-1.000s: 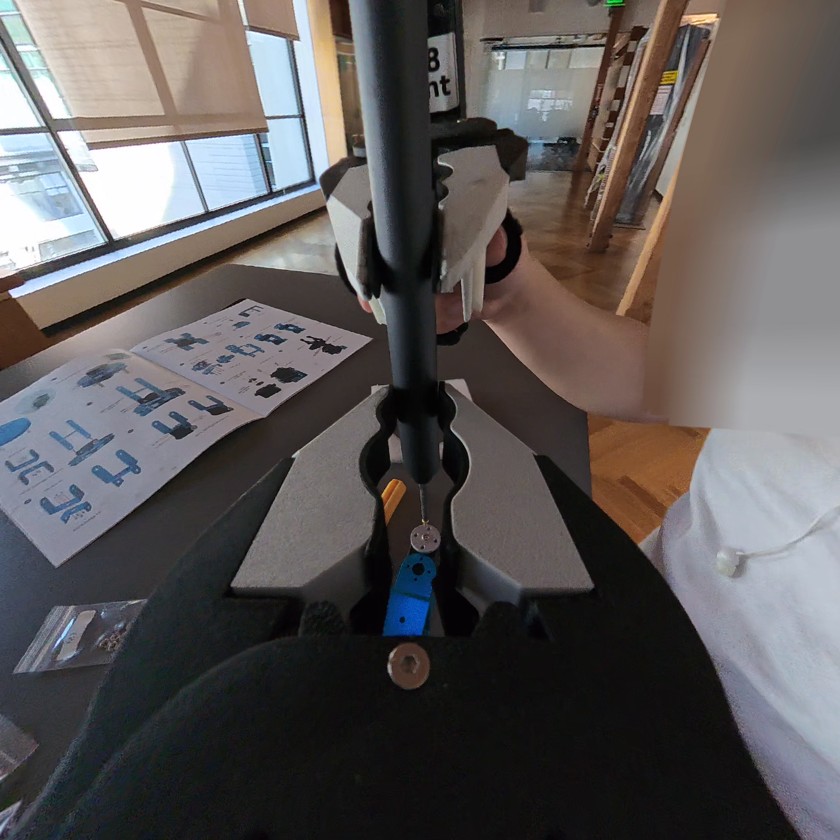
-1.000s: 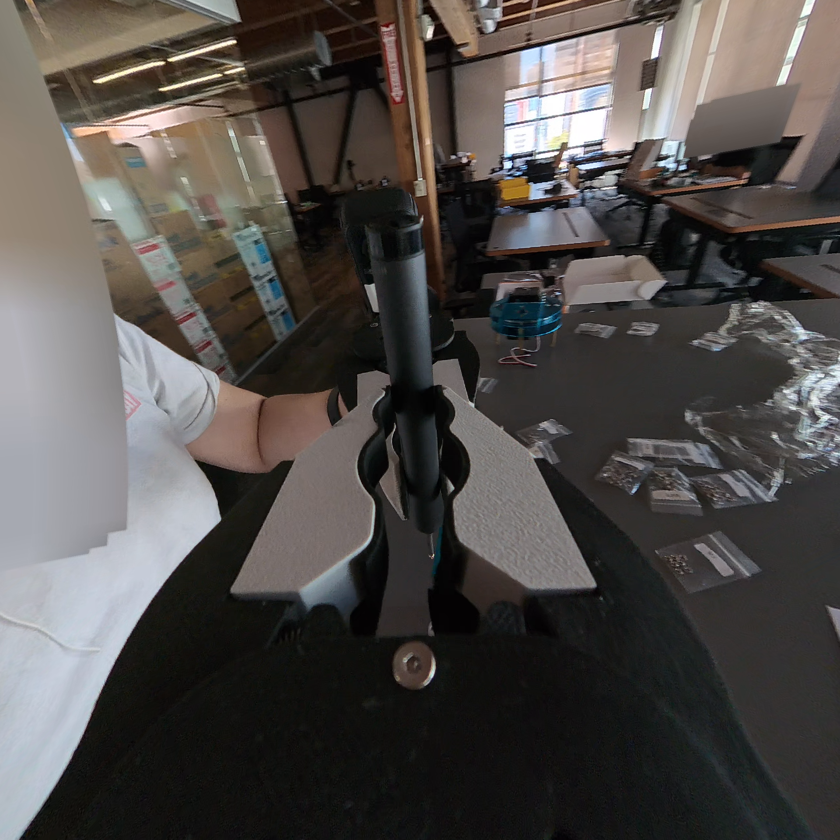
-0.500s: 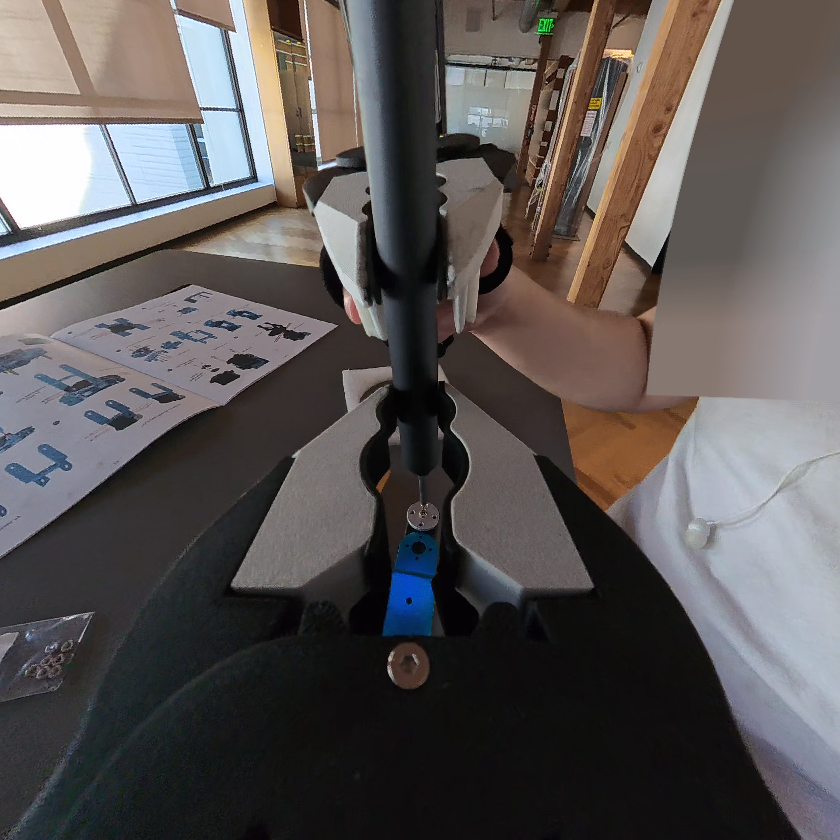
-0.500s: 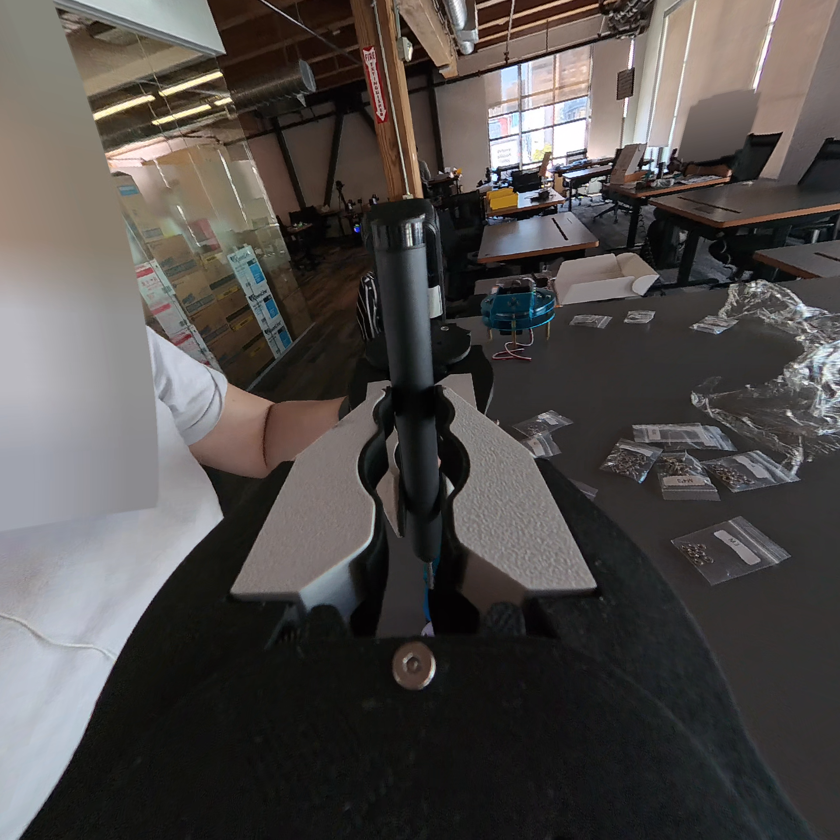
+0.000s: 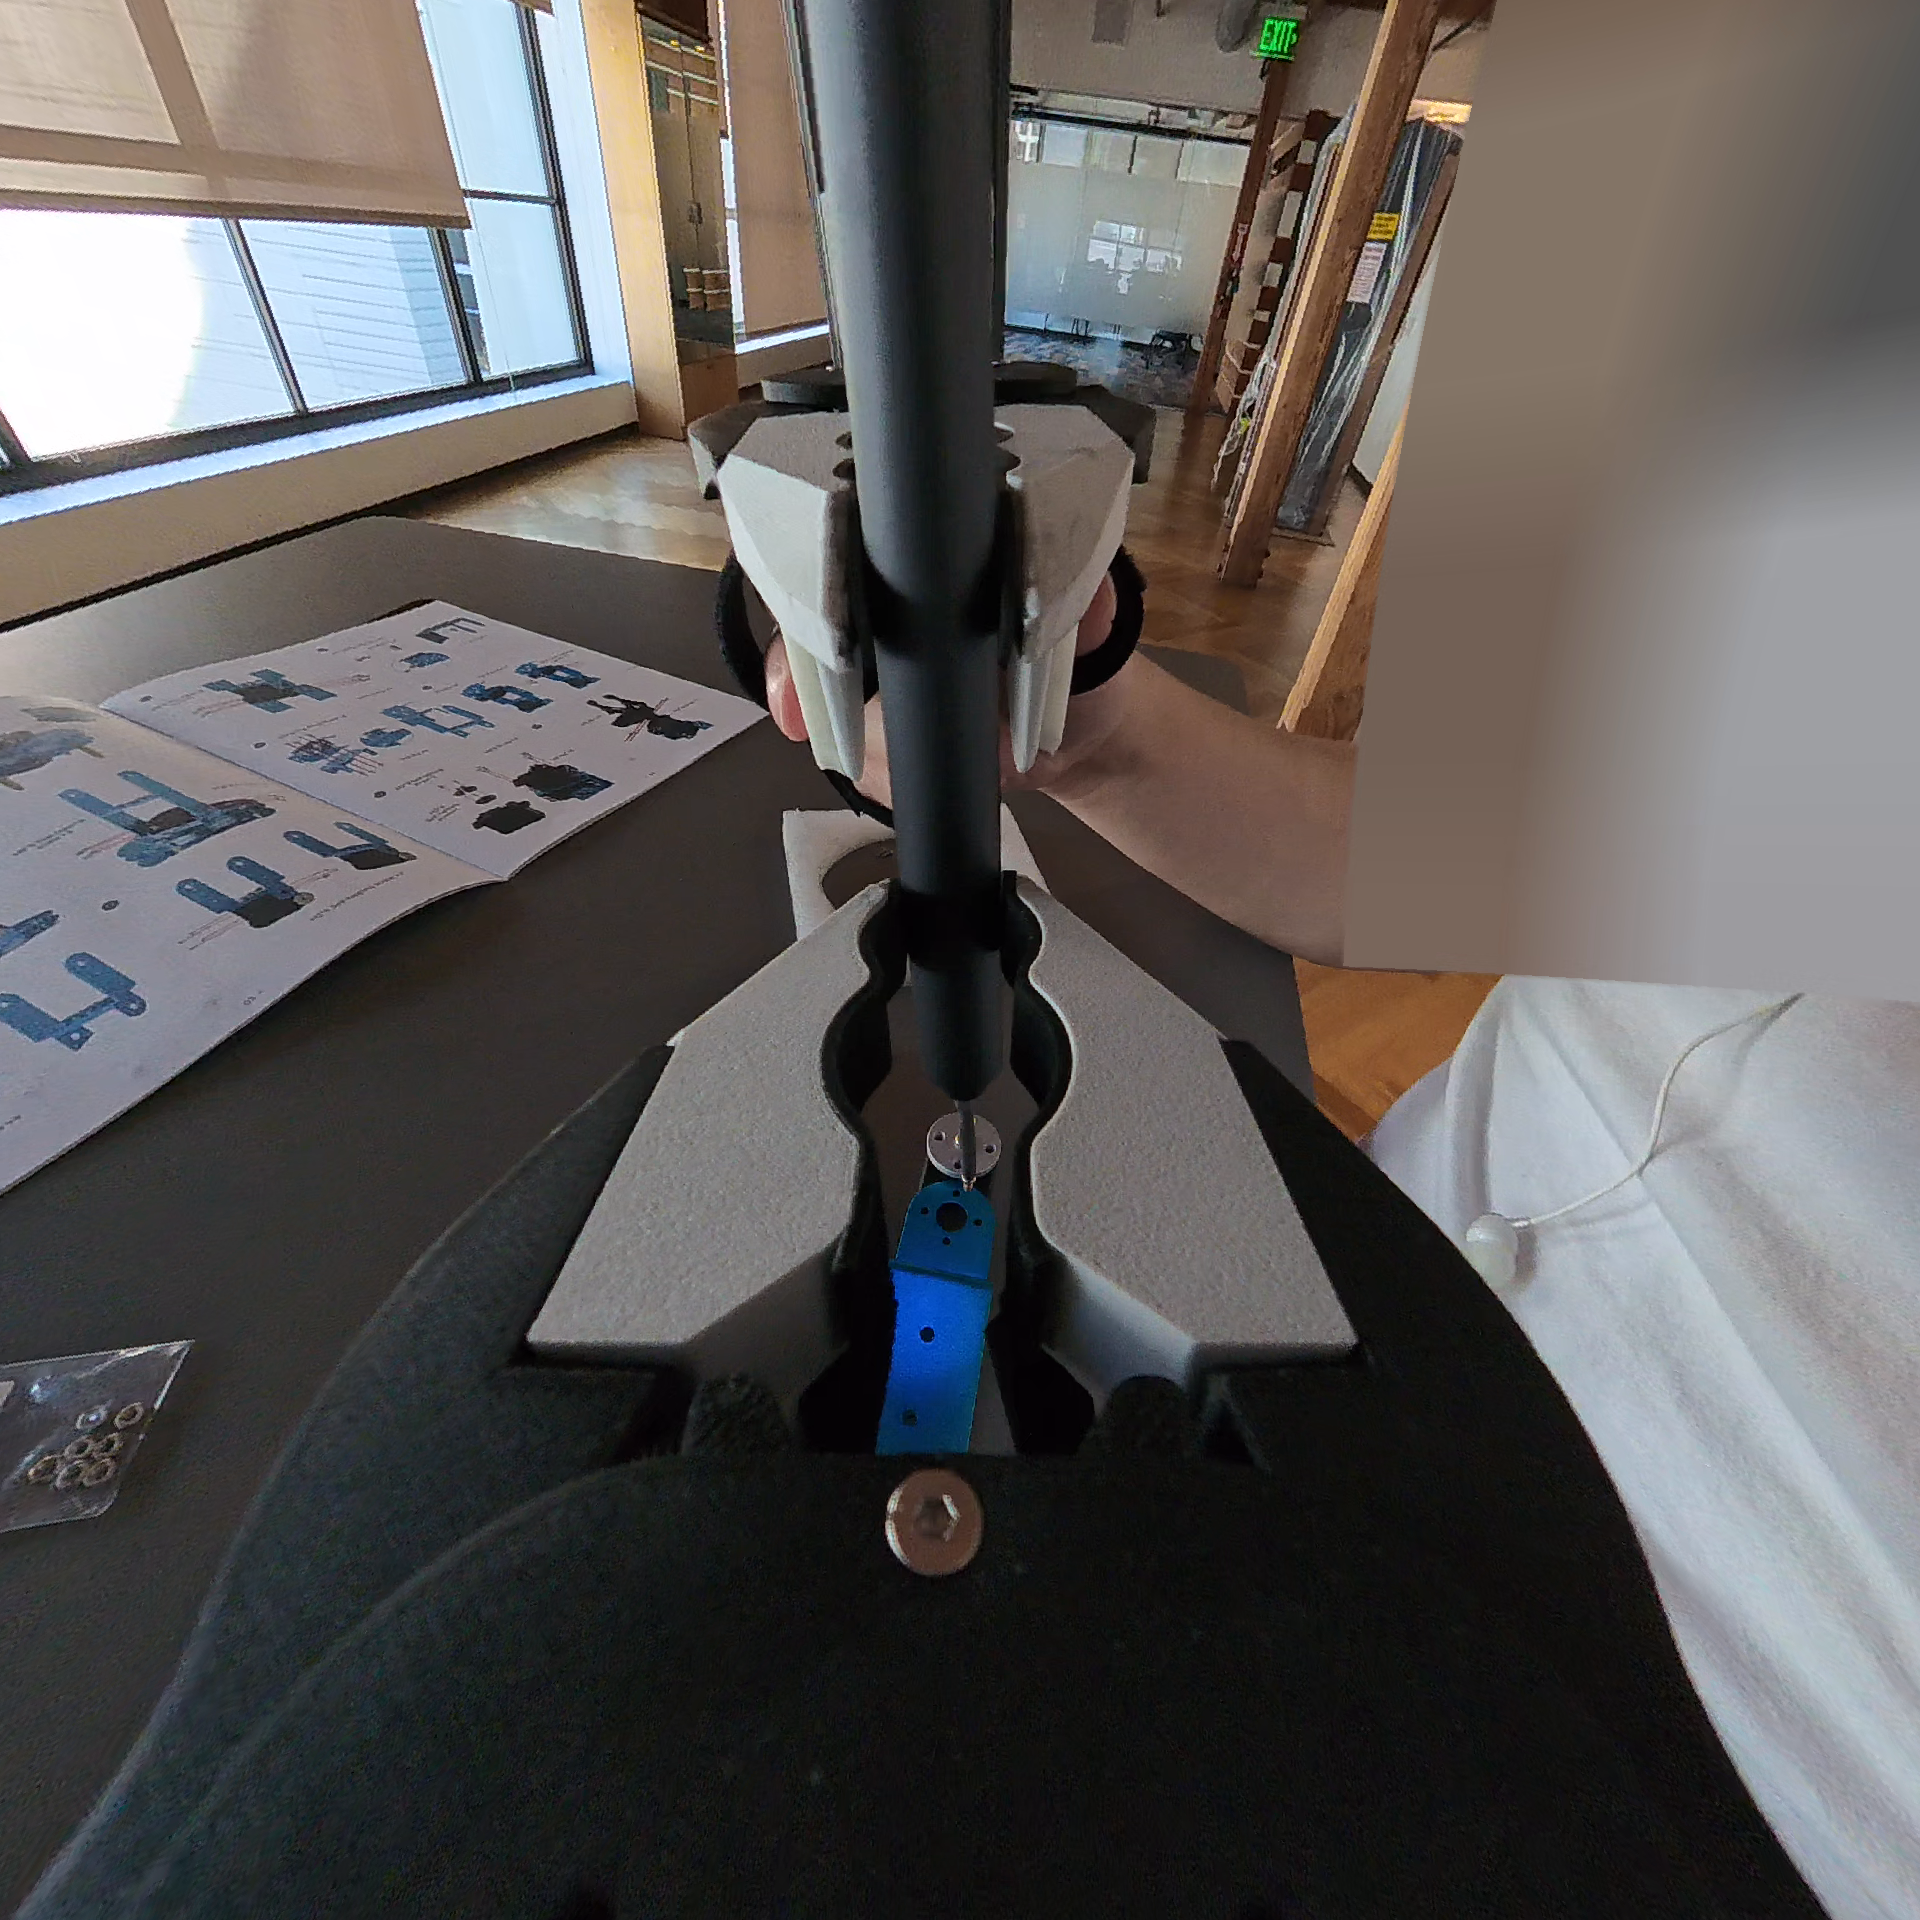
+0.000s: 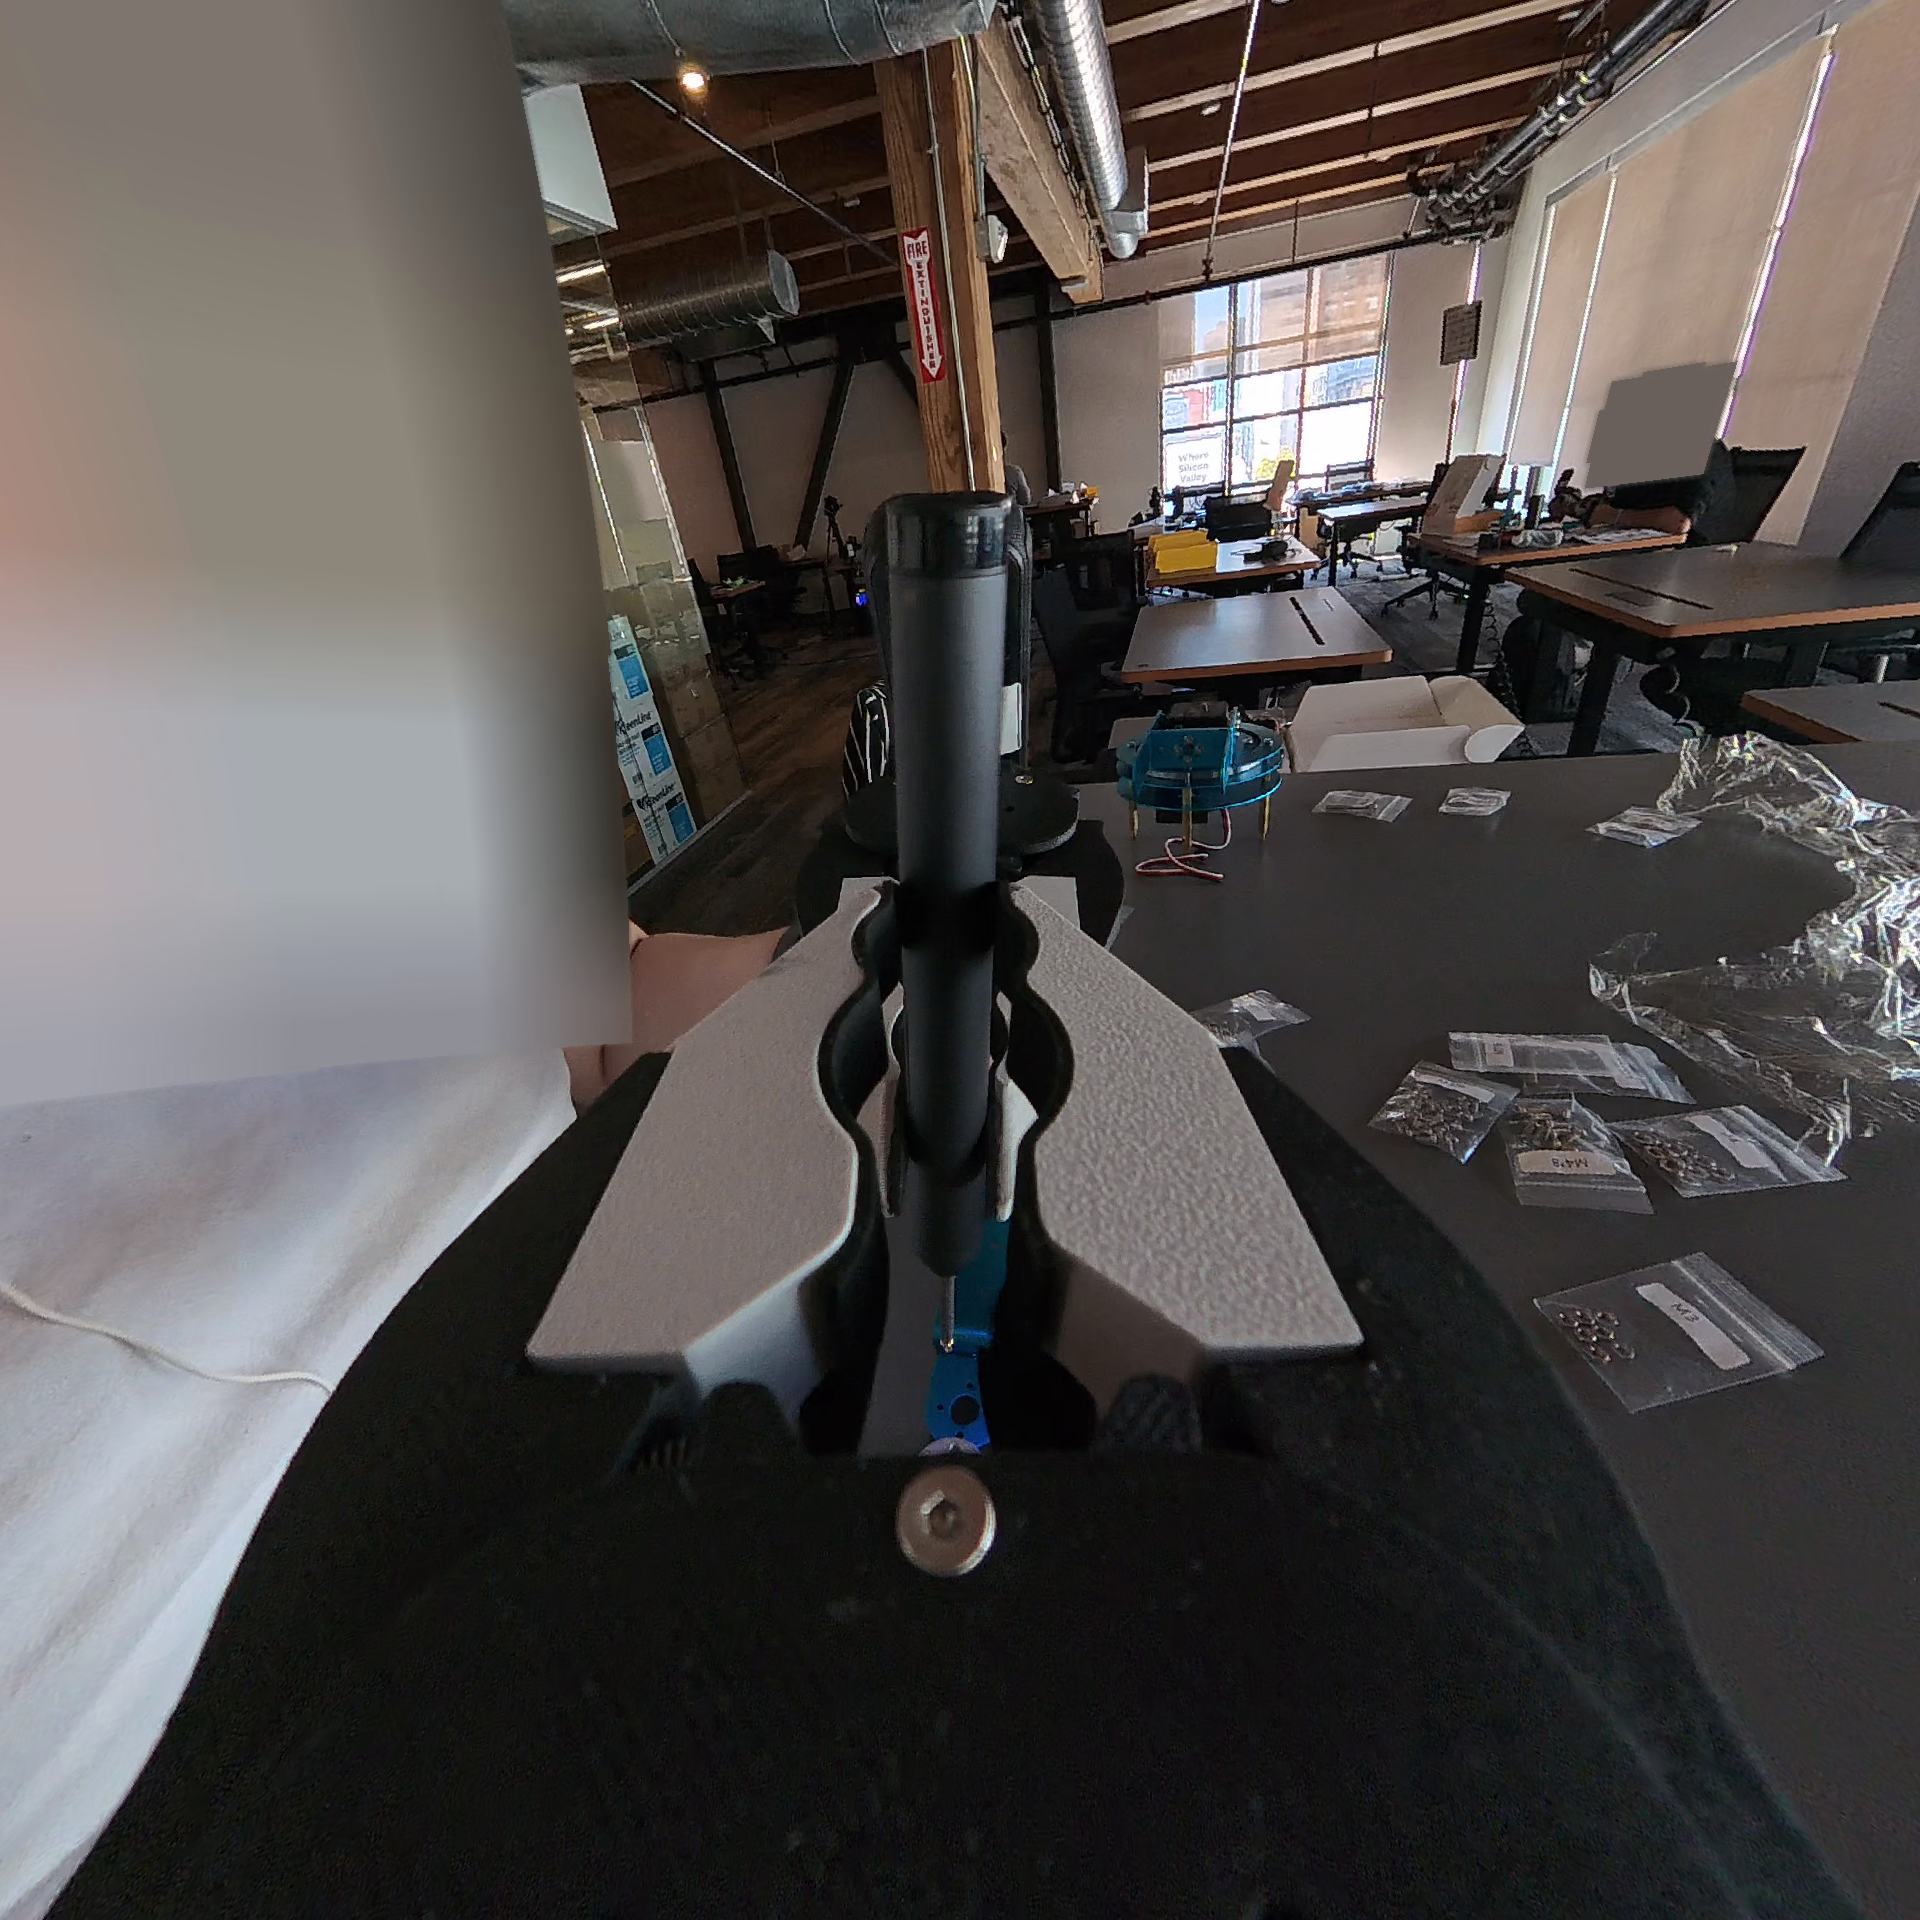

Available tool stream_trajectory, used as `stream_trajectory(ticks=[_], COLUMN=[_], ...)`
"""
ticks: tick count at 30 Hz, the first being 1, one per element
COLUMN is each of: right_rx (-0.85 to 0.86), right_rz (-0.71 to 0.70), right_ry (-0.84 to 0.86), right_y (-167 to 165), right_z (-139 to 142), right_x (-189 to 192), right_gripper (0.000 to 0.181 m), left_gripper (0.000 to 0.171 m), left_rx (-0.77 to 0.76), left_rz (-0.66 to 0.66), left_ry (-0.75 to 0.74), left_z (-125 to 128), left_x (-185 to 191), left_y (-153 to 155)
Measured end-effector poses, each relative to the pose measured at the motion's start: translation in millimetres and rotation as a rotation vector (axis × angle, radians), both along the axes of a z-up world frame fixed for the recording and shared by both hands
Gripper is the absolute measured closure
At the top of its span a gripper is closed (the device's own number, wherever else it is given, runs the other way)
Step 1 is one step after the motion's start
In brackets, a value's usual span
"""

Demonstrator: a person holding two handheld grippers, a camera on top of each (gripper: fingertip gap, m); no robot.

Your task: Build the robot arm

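Left to right in the left wrist view: a bag of nuts [image 5: 78,1439] and an open booklet [image 5: 312,810] lie on the dark table [image 5: 520,1039]. Both sit further left in the picture than a second ago, so the camera has swung.

The left gripper [image 5: 951,920] is closed down to a narrow gap, with the blue bracket [image 5: 935,1340] caught between its fingers. A silver disc [image 5: 948,1138] sits at the bracket's far end. The exact contact point is hidden.

The screwdriver [image 5: 925,416] stands nearly upright. Its bit, on the disc's centre half a second ago, now sits at the disc's near rim, where disc and bracket meet.

The right gripper [image 5: 932,717] is clamped on the barrel well above the bit.

Only the left view shows the disc and the bracket's holes. Only the right wrist view shows the driver's top cap, and the table further right with a blue round chassis [image 6: 1200,764], clear wrap [image 6: 1787,935] and parts bags [image 6: 1678,1345].
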State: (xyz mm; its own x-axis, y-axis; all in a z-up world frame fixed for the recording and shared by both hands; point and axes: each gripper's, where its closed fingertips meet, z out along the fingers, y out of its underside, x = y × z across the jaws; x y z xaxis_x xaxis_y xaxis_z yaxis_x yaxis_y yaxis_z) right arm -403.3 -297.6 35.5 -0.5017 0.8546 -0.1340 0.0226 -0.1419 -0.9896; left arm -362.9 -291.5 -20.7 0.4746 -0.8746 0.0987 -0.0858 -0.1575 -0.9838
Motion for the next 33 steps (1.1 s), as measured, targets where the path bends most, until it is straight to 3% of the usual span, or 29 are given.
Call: stream_trajectory(ticks=[33], right_rx=[-0.064], right_rz=[0.009], right_ry=[-0.062], right_y=[8], right_z=[-19], right_x=[-7], right_gripper=[0.165], left_gripper=[0.155], left_rx=[-0.038], left_rz=[0.004], left_ry=[-0.035], left_z=[-18], left_x=[-5], left_y=[6])
